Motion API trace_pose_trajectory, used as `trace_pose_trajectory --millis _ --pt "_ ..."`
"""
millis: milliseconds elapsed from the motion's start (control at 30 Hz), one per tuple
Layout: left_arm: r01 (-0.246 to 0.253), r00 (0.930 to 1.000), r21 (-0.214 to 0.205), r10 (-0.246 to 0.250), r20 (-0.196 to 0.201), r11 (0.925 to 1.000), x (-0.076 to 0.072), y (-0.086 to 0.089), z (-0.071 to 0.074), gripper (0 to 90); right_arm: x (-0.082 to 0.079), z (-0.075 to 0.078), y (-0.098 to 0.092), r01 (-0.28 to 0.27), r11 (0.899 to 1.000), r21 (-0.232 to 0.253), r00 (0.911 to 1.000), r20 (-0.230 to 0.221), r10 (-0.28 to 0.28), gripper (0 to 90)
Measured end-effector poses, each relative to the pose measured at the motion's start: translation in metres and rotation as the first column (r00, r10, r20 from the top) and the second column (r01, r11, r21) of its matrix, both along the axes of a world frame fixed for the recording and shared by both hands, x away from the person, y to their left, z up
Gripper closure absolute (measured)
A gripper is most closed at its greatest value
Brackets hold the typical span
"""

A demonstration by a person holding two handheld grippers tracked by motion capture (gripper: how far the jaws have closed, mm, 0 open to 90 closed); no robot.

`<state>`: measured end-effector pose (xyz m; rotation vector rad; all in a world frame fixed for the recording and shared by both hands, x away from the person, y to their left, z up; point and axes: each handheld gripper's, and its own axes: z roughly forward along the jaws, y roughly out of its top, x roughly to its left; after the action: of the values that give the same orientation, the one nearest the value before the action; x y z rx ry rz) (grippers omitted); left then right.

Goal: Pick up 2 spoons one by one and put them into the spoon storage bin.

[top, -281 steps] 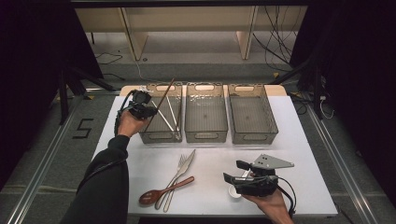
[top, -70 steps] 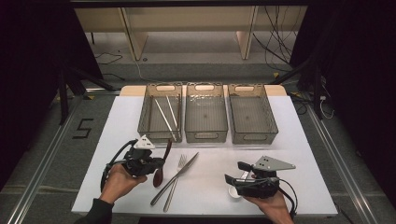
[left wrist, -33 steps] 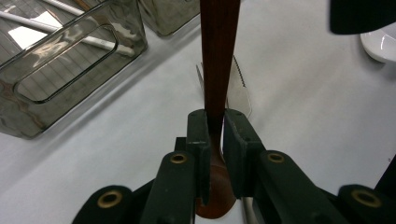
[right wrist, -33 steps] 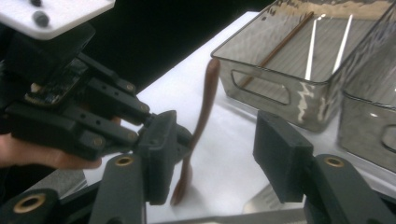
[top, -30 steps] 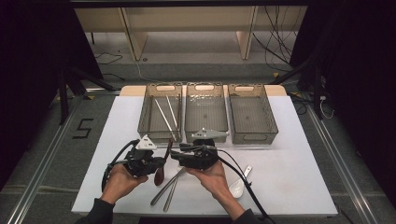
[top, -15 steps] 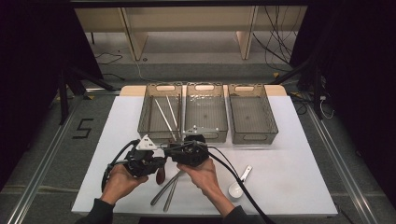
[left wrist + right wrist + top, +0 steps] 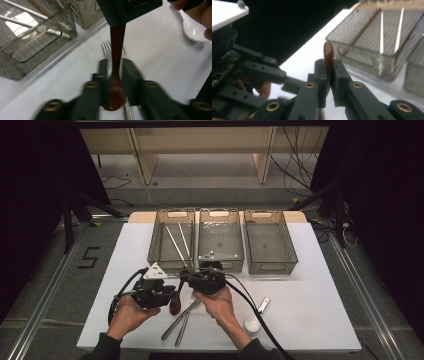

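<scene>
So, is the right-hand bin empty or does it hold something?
Empty. The high view shows only the bare mesh floor of the right-hand bin, while the left bin holds chopsticks.

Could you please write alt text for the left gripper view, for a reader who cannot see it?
A dark wooden spoon lies between the left tongs, its handle running up into the right tongs, over a white table. A fork lies beneath, clear bins behind.
</scene>
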<state>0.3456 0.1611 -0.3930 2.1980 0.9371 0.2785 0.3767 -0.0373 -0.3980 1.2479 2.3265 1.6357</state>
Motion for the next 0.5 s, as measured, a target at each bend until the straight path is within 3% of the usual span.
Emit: trace_pose_trajectory --millis 100,300,500 --pt "0.006 1.0 -0.013 -0.006 -0.002 0.9999 -0.002 0.001 0.006 55.9 0.002 0.011 -0.006 0.01 1.0 -0.002 0.9991 0.041 -0.01 84.6" --pt "-0.023 0.9994 -0.041 0.024 0.026 0.9989 -0.004 0.004 0.011 36.1 0.012 0.031 -0.025 0.049 0.999 0.013 0.9962 0.071 -0.05 84.7" --pt "-0.028 0.9996 -0.056 0.028 0.008 0.998 -0.003 0.008 0.004 29.0 0.021 0.045 -0.046 0.086 0.995 0.042 0.9923 0.086 -0.089 84.6"
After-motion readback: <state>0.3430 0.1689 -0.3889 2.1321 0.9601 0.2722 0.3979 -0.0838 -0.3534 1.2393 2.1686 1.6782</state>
